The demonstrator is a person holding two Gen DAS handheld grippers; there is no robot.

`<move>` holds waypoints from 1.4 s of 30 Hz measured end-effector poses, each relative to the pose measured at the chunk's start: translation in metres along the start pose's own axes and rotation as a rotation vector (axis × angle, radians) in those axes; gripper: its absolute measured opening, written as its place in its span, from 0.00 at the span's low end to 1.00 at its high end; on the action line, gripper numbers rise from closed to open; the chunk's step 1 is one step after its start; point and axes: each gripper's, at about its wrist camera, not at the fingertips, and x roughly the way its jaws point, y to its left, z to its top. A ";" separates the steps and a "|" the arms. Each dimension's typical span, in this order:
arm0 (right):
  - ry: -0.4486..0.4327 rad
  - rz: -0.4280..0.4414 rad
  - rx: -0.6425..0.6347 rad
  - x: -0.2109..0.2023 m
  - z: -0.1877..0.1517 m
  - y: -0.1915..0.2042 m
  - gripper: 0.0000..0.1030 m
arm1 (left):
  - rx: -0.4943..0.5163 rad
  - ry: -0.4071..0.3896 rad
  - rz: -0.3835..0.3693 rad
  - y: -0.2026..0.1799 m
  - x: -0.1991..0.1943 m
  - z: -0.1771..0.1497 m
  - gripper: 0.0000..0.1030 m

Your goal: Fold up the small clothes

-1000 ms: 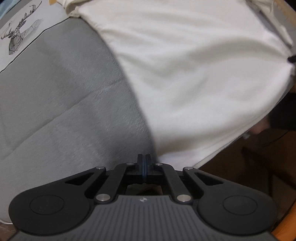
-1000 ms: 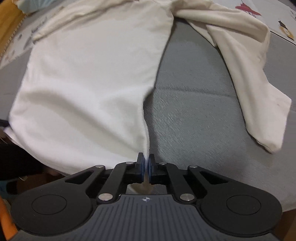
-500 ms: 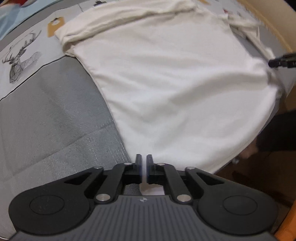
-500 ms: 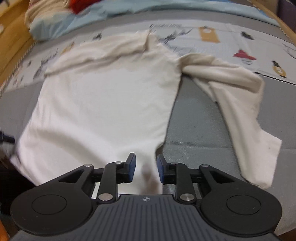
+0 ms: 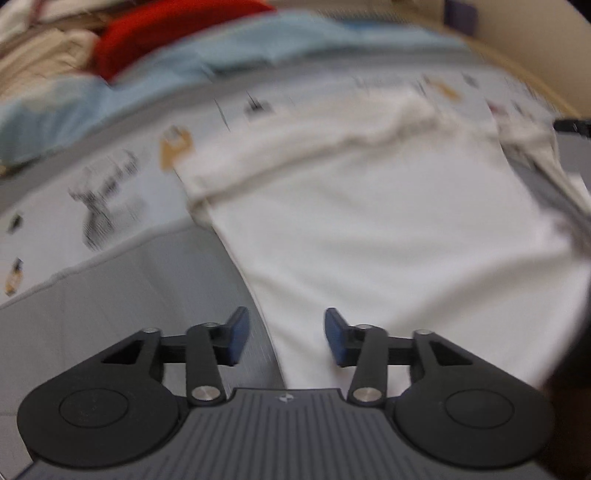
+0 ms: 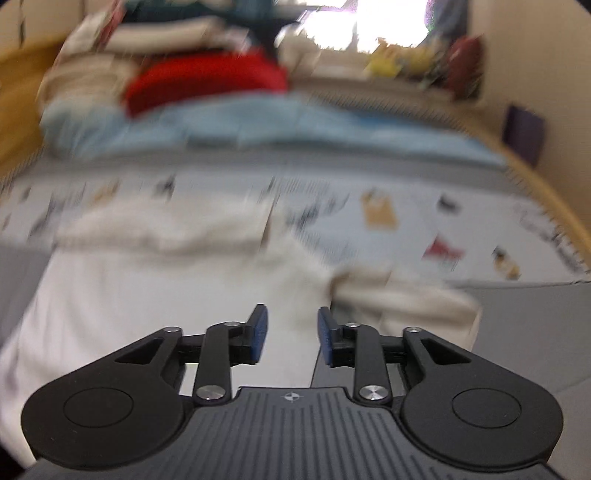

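The cream long-sleeved shirt [image 5: 388, 229] lies spread flat on the bed [image 5: 110, 295], hem toward you, one sleeve [image 6: 402, 295] bunched at your right; judge it light, limp and quick to crease, so pinch it at hem corners or shoulder seams. Your left claw [image 5: 282, 334] and right claw [image 6: 289, 332] hang over the near edge, jaws wide and holding nothing. Beyond lie the printed bedsheet [image 6: 388, 221], blue blanket [image 6: 258, 122] and red cloth [image 6: 207, 83].

The left hand-held gripper [image 5: 283, 334] stood with its jaws spread wide and nothing between them, above the near edge of a white shirt [image 5: 388, 229] lying flat on the grey bed [image 5: 110, 306]. A printed sheet [image 5: 122, 177], light blue cloth [image 5: 221, 62] and something red [image 5: 166, 29] lay beyond, blurred.
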 end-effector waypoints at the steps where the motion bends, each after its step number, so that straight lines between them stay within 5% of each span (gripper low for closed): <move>1: -0.029 -0.018 0.021 0.001 0.005 0.000 0.41 | -0.003 -0.030 0.022 -0.003 -0.003 0.006 0.55; 5: -0.037 -0.045 0.098 0.012 0.019 0.000 0.45 | -0.006 -0.073 0.087 -0.016 0.000 0.026 0.56; 13: 0.013 0.041 0.286 0.049 0.036 0.011 0.46 | -0.016 -0.118 0.144 -0.045 0.023 0.067 0.55; 20: 0.057 0.089 0.471 0.098 0.047 0.014 0.34 | -0.080 -0.165 0.103 -0.068 0.048 0.112 0.18; 26: 0.137 0.103 0.660 0.161 0.049 0.013 0.37 | -0.066 -0.189 0.017 -0.090 0.072 0.137 0.18; 33: 0.207 0.064 0.731 0.217 0.041 0.018 0.37 | -0.007 -0.194 -0.114 -0.101 0.102 0.161 0.19; 34: 0.199 0.084 0.741 0.220 0.043 0.018 0.35 | 0.003 -0.192 -0.136 -0.101 0.106 0.164 0.19; 36: 0.170 0.128 0.749 0.219 0.049 0.019 0.00 | 0.008 -0.192 -0.165 -0.101 0.112 0.169 0.22; 42: 0.003 0.325 0.760 0.184 0.087 0.028 0.00 | -0.009 -0.214 -0.209 -0.101 0.129 0.185 0.40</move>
